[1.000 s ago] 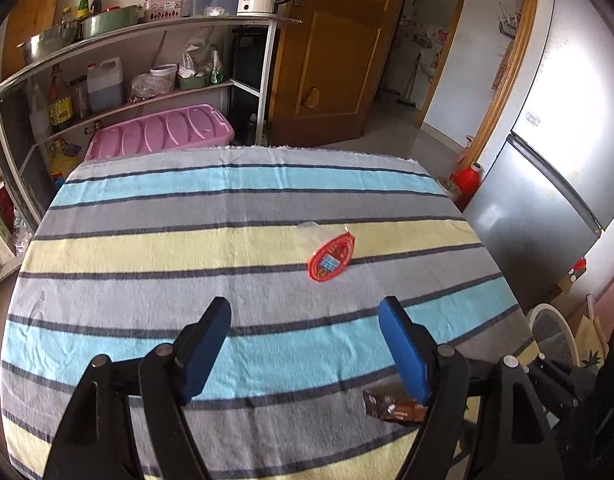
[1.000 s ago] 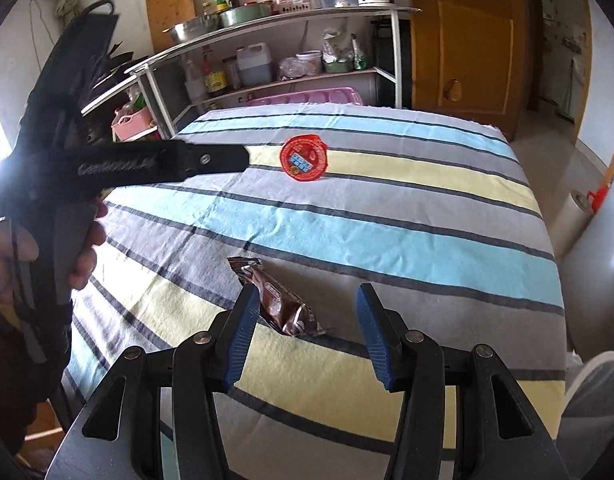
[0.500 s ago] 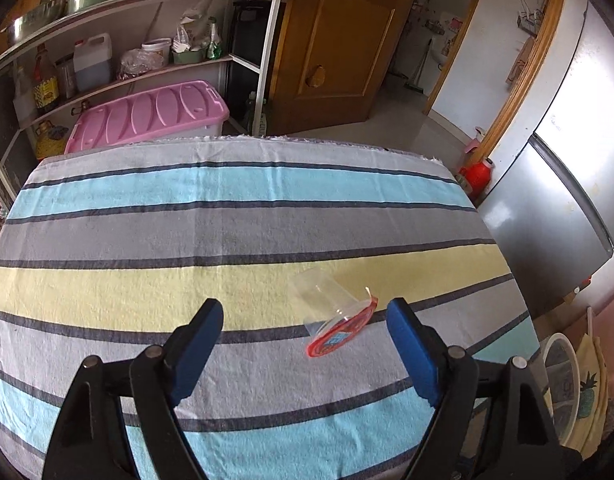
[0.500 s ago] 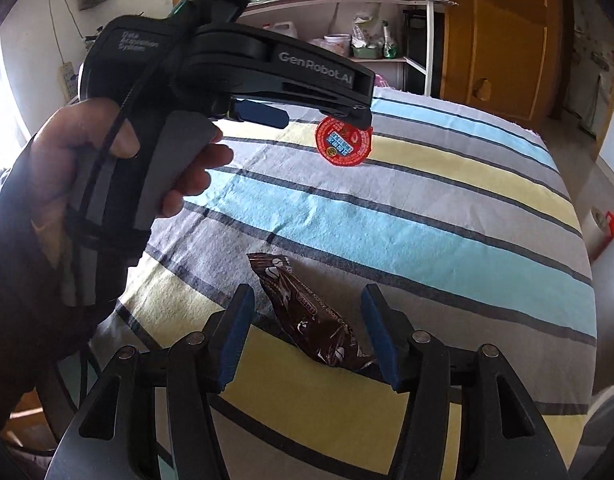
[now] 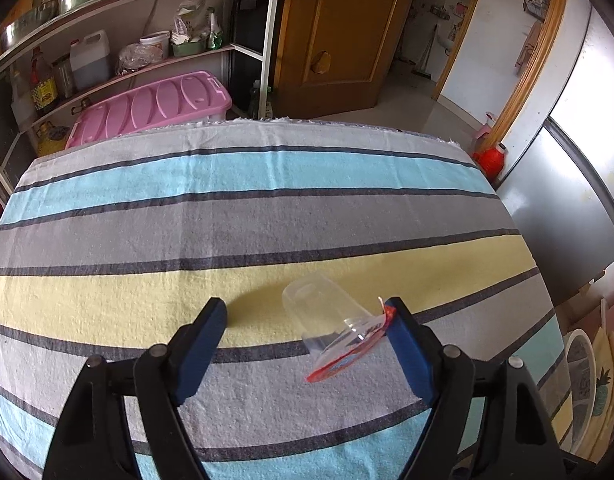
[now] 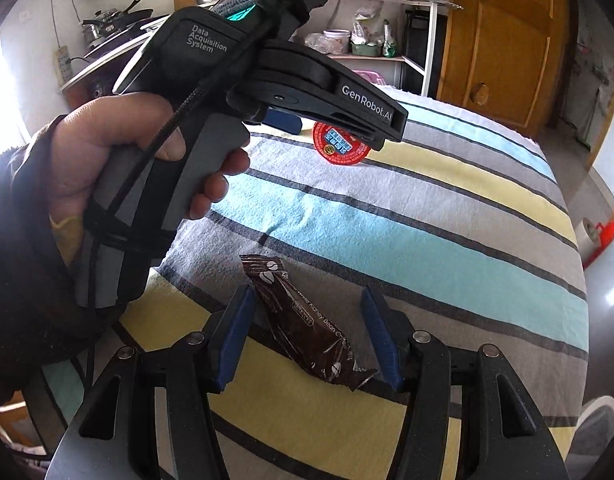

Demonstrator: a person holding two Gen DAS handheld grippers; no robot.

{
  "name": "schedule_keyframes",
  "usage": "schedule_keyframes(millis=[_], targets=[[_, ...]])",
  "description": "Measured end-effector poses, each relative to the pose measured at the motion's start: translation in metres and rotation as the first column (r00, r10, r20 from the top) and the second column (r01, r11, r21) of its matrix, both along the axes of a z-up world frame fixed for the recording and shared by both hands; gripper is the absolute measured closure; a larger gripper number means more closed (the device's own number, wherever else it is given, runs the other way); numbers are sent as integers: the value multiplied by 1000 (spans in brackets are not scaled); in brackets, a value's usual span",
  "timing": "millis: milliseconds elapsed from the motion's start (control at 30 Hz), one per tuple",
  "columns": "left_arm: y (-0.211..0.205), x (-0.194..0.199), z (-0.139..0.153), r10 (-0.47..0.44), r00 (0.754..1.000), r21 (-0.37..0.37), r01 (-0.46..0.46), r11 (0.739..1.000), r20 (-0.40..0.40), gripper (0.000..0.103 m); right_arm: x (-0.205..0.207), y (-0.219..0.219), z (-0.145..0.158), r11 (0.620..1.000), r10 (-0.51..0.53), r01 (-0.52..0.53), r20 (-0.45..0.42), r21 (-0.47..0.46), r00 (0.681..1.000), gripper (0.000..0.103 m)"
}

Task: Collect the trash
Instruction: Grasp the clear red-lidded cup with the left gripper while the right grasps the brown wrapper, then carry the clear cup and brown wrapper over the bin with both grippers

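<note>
Fingers [image 5: 407,344] beside clear cup [image 5: 323,316]

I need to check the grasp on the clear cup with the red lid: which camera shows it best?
The left wrist view. There the clear cup lies on its side between the open jaws of the left hand-held gripper, its red lid edge-on near one pad. The right wrist view shows only the lid's printed face, partly behind that hand-held gripper.

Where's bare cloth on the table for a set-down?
Free: the far stripes from the clear cup to the edge by the pink bin. Crowded: near the brown wrapper, between the right gripper's fingers.
</note>
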State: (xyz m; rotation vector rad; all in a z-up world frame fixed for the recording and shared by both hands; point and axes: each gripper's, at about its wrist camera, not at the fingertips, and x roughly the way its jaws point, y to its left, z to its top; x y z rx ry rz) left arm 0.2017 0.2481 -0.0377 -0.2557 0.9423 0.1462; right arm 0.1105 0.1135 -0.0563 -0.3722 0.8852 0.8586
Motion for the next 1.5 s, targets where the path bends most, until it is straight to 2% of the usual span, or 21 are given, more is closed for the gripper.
schedule_keyframes(millis=[233,367,433,567,633,833,1133,1500], targets=[[-2,1,0,-5,1000,74,5,997,-3,42,4,-2,2,1000,-4,4,-17,17,1000,47],[1,1,0,2,1000,93,-1,996,-3,56,5,-5,4,1000,-12,13,-16,20,1000,49],[2,1,0,2,1000,89,-2,996,-3,56,8,-7,5,1000,-22,22,-13,19,1000,60],[-1,0,0,-3,1000,103,3,995,-2,56,12,-11,4,999,-33,34,-21,30,999,72],[-1,0,0,-3,1000,104,3,995,1,56,11,-9,3,999,-39,40,-22,31,999,81],[0,0,-1,-3,1000,98,3,995,1,56,12,-8,2,999,-33,34,-21,35,999,86],[1,-2,-1,1,1000,85,-1,996,2,57,14,-9,0,998,-37,38,-19,45,999,88],[4,-24,14,8,1000,85,-10,996,24,58,14,-20,3,994,-66,69,-31,84,997,89]])
